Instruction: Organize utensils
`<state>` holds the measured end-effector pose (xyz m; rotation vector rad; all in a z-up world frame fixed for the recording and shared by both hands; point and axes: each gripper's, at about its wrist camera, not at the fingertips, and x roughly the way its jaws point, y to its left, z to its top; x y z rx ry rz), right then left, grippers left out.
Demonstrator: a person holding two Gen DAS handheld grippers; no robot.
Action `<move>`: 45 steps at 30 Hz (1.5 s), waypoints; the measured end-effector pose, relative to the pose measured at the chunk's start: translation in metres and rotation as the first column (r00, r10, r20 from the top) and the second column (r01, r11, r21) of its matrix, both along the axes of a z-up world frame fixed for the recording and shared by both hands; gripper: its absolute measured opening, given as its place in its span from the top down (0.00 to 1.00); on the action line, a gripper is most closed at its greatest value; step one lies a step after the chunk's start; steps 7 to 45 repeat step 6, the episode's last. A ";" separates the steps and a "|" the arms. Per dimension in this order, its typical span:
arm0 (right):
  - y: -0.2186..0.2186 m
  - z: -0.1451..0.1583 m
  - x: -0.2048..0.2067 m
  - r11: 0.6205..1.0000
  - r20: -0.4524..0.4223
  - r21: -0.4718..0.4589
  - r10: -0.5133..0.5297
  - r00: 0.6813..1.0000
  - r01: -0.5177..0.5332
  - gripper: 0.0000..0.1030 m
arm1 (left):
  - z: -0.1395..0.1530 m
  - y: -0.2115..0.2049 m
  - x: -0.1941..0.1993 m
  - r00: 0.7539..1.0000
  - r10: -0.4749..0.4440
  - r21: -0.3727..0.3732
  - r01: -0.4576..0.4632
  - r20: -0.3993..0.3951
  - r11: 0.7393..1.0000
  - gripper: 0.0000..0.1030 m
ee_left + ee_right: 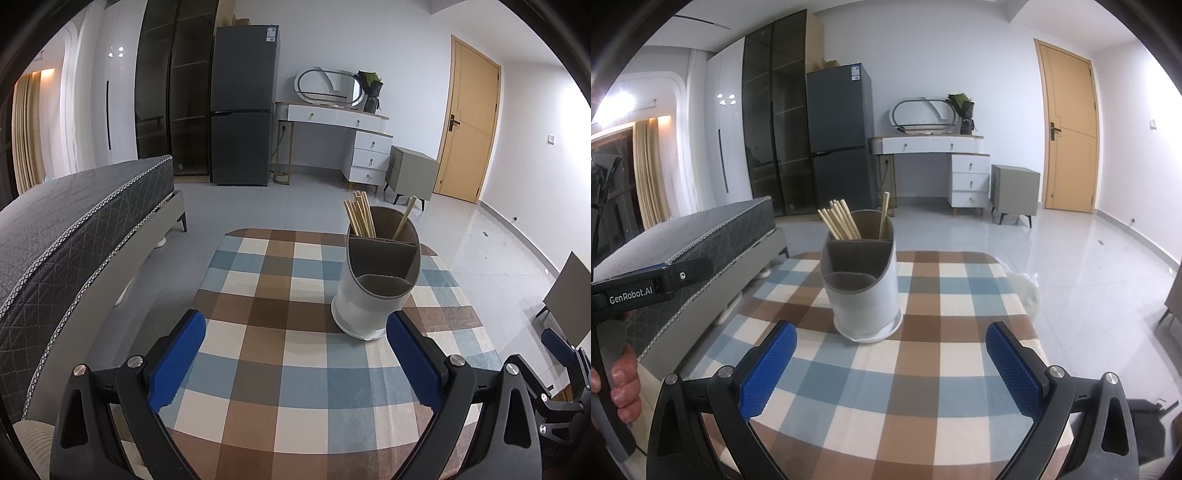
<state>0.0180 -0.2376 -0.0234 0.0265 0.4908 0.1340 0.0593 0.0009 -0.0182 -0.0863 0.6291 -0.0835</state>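
Both tongs, left (295, 354) and right (891, 356), gape wide and empty; holder (862, 280) just ahead already has the chopsticks (839, 219), so we'd stay back.

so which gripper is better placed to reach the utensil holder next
Probably the right gripper: the utensil holder stands almost centred between its open fingers. For the left gripper, also open and empty, the holder sits off toward its right finger. The margin is small.
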 end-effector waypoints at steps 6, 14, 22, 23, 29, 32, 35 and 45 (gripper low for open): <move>0.001 0.000 0.000 1.000 -0.005 -0.004 0.002 1.000 -0.002 0.00 | -0.001 -0.001 0.001 1.000 -0.014 -0.009 0.014 -0.010 1.000 0.07; 0.001 0.000 0.000 1.000 -0.005 -0.004 0.002 1.000 -0.002 0.00 | -0.001 -0.001 0.001 1.000 -0.014 -0.009 0.014 -0.010 1.000 0.07; 0.001 0.000 0.000 1.000 -0.005 -0.004 0.002 1.000 -0.002 0.00 | -0.001 -0.001 0.001 1.000 -0.014 -0.009 0.014 -0.010 1.000 0.07; 0.001 0.000 0.000 1.000 -0.005 -0.004 0.002 1.000 -0.002 0.00 | -0.001 -0.001 0.001 1.000 -0.014 -0.009 0.014 -0.010 1.000 0.07; 0.001 0.000 0.000 1.000 -0.005 -0.004 0.002 1.000 -0.002 0.00 | -0.001 -0.001 0.001 1.000 -0.014 -0.009 0.014 -0.010 1.000 0.07; 0.001 0.000 0.000 1.000 -0.005 -0.004 0.002 1.000 -0.002 0.00 | -0.001 -0.001 0.001 1.000 -0.014 -0.009 0.014 -0.010 1.000 0.07; 0.001 0.000 0.000 1.000 -0.005 -0.004 0.002 1.000 -0.002 0.00 | -0.001 -0.001 0.001 1.000 -0.014 -0.009 0.014 -0.010 1.000 0.07; 0.001 0.000 0.000 1.000 -0.005 -0.004 0.002 1.000 -0.002 0.00 | -0.001 -0.001 0.001 1.000 -0.014 -0.009 0.014 -0.010 1.000 0.07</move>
